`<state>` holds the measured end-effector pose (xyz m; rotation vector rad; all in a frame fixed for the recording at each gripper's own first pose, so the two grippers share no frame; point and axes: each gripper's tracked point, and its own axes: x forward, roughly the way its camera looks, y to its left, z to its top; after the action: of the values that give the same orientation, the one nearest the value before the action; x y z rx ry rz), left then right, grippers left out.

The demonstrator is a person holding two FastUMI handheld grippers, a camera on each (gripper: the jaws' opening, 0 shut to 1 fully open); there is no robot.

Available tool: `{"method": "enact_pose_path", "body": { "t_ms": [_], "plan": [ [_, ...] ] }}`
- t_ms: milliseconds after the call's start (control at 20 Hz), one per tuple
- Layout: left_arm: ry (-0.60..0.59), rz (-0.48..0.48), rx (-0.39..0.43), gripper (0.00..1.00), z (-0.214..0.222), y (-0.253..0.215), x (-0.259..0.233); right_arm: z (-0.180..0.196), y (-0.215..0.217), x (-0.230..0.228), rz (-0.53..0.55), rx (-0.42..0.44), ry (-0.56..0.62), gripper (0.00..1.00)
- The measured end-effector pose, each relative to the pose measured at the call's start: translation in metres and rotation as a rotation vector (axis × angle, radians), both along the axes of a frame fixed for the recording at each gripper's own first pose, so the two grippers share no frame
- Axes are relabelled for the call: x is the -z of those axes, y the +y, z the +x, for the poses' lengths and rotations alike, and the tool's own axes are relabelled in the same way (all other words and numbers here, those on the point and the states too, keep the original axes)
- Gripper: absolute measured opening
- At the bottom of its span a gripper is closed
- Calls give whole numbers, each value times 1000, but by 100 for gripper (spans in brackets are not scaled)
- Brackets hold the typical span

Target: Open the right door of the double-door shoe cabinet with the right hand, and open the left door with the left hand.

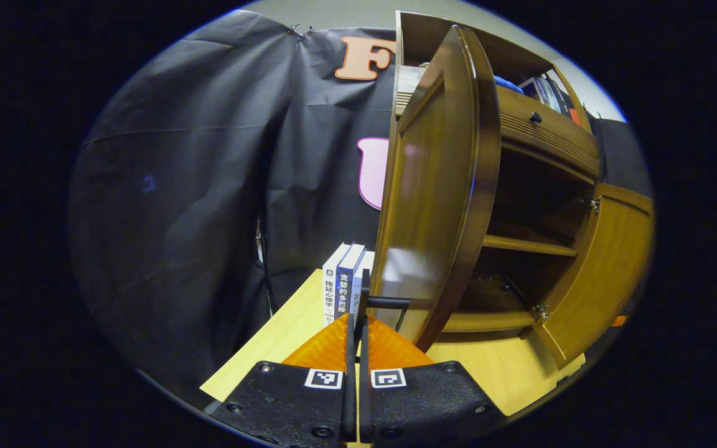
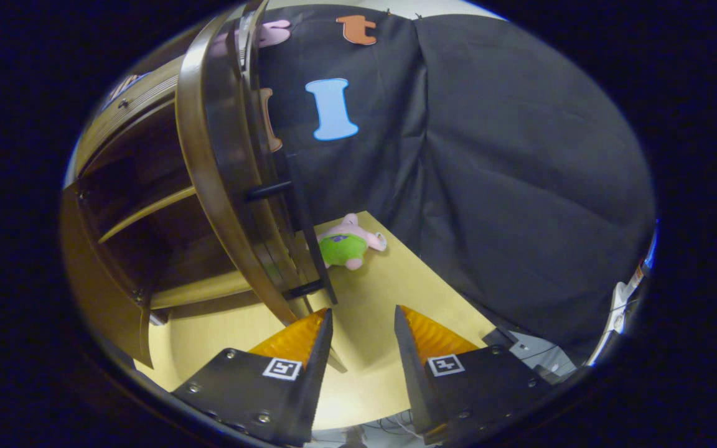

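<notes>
In the left gripper view the brown shoe cabinet (image 1: 545,143) stands with both doors swung out. The left door (image 1: 433,186) is close in front of me, and my left gripper (image 1: 358,320) is shut on its black bar handle (image 1: 388,303) at the door's lower edge. The right door (image 1: 601,274) hangs open at the far side. In the right gripper view the right door (image 2: 218,168) shows edge-on, its black handle (image 2: 302,236) standing off it. My right gripper (image 2: 361,318) is open just below and right of that handle, nothing between its fingers.
A few upright books (image 1: 343,286) stand on the light wooden table (image 1: 520,379) left of the cabinet. A pink and green plush toy (image 2: 347,241) lies on the table (image 2: 396,280) behind the right door. Bare shelves (image 1: 529,246) show inside; more books sit on top.
</notes>
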<state>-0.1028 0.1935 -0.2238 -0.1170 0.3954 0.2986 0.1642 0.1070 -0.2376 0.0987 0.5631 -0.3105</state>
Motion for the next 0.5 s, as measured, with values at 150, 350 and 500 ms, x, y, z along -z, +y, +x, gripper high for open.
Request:
{"method": "enact_pose_path", "body": {
  "t_ms": [150, 350, 500],
  "plan": [
    [9, -8, 26, 0, -3, 4, 0, -1, 0, 0, -2, 5, -2, 59],
    [17, -14, 41, 2, -3, 7, 0, -3, 0, 0, -1, 13, -1, 59],
    [24, -22, 53, 2, -3, 9, -1, -4, 0, 1, 1, 22, 1, 59]
  ]
}}
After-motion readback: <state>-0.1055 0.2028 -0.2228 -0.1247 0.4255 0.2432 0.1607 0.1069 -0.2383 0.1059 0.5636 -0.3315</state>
